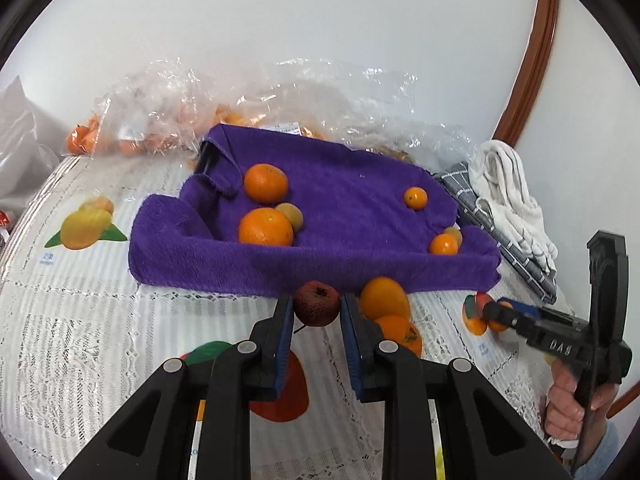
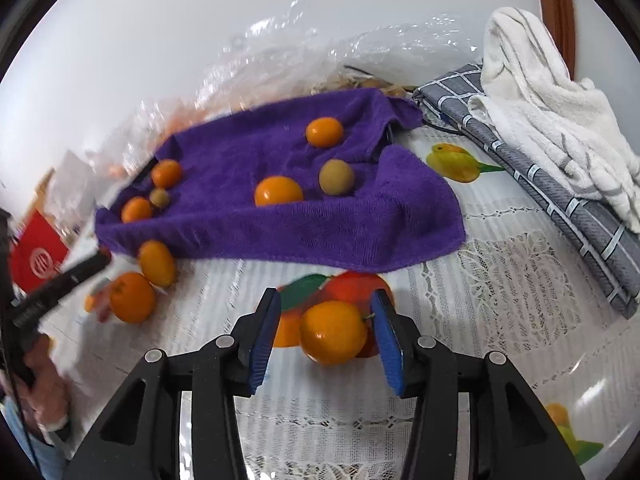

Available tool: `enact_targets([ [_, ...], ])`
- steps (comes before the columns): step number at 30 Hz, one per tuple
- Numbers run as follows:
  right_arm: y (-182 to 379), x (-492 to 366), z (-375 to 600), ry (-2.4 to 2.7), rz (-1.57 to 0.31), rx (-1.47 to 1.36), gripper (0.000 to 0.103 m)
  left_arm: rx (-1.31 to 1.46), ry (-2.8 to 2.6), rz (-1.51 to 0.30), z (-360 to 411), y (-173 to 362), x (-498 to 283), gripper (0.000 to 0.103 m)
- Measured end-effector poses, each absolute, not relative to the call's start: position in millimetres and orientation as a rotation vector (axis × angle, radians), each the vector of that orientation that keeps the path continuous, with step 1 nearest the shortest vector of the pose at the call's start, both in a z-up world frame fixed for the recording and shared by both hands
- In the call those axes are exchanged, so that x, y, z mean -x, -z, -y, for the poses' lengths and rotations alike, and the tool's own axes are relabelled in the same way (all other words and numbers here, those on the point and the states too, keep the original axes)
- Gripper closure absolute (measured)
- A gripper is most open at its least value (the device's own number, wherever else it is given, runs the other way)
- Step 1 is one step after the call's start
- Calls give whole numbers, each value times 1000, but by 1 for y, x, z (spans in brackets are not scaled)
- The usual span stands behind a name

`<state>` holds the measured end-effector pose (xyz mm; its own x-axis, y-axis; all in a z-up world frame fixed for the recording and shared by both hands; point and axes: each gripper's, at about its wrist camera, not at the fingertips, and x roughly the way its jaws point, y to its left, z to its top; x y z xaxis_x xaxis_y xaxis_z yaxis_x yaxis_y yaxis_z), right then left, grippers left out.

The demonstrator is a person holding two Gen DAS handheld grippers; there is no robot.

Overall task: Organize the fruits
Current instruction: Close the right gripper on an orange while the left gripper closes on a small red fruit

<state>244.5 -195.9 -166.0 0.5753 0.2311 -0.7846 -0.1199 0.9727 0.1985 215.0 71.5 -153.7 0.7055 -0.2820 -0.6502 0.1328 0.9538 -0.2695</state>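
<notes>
My left gripper (image 1: pixel 317 307) is shut on a dark red fruit (image 1: pixel 317 304), held just above the table in front of the purple towel (image 1: pixel 352 216). The towel carries several oranges (image 1: pixel 265 182) and small brownish fruits (image 1: pixel 291 215). Two oranges (image 1: pixel 384 297) lie on the table right of my left gripper. My right gripper (image 2: pixel 325 326) is open around an orange (image 2: pixel 333 332) that rests on the tablecloth; the pads do not touch it. In the left wrist view the right gripper (image 1: pixel 494 312) shows at the right. In the right wrist view the towel (image 2: pixel 248 216) lies beyond.
Crumpled clear plastic bags (image 1: pixel 168 100) with more oranges lie behind the towel against the wall. A white towel (image 2: pixel 552 120) on grey checked cloth (image 2: pixel 580 216) lies at the right. A red box (image 2: pixel 38 256) stands at the left. The lace tablecloth (image 2: pixel 500 300) has printed fruit pictures.
</notes>
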Motion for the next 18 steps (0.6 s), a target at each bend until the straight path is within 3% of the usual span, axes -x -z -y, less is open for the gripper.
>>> enact_targets([
  [11,171,-233,186,-178,-953,33,56,264,220,-777,-81,159,-220,80],
  [15,171,-232,186,-167,-943,51,64,250,218,-766,-78,158,-218,80],
  [18,169,-234,192,-171,-934,10,64,253,223,-756,-78,156,-217,80],
])
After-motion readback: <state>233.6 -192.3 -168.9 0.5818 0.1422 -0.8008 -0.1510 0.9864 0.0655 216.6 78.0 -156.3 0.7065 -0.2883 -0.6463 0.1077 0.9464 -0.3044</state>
